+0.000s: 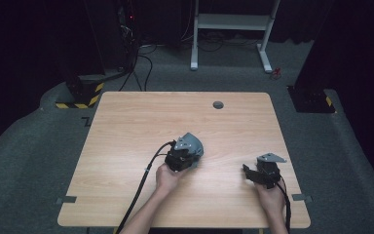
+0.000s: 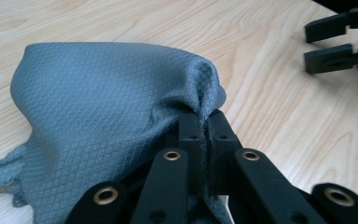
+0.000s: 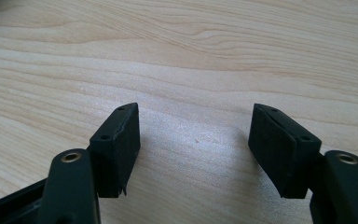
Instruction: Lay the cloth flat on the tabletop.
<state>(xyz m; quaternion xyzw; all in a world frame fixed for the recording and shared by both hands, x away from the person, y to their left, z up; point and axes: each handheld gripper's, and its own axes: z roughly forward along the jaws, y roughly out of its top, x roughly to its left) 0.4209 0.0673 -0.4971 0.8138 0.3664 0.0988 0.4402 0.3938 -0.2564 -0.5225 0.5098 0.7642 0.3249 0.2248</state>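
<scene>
Now the left gripper (image 2: pixel 204 122) has its jaws pinched tight on a fold of the cloth (image 2: pixel 107 107), a grey-blue piece with a diamond weave that bunches up at the grip and drapes off to one side. From above, the cloth (image 1: pixel 193 143) sits near the middle of the table (image 1: pixel 126 126), gathered just ahead of that gripper (image 1: pixel 187 153), with part of it trailing on the wood. The right gripper (image 3: pixel 196 144) stands wide open with nothing between its jaws, low over bare table at the near right (image 1: pixel 249 171), well apart from the cloth.

To my eye the step in hand is carrying or folding the cloth by one pinched edge. The next move likely calls for the right gripper to come across and take a free corner, while the left keeps its pinch so the fold doesn't slip out.
</scene>
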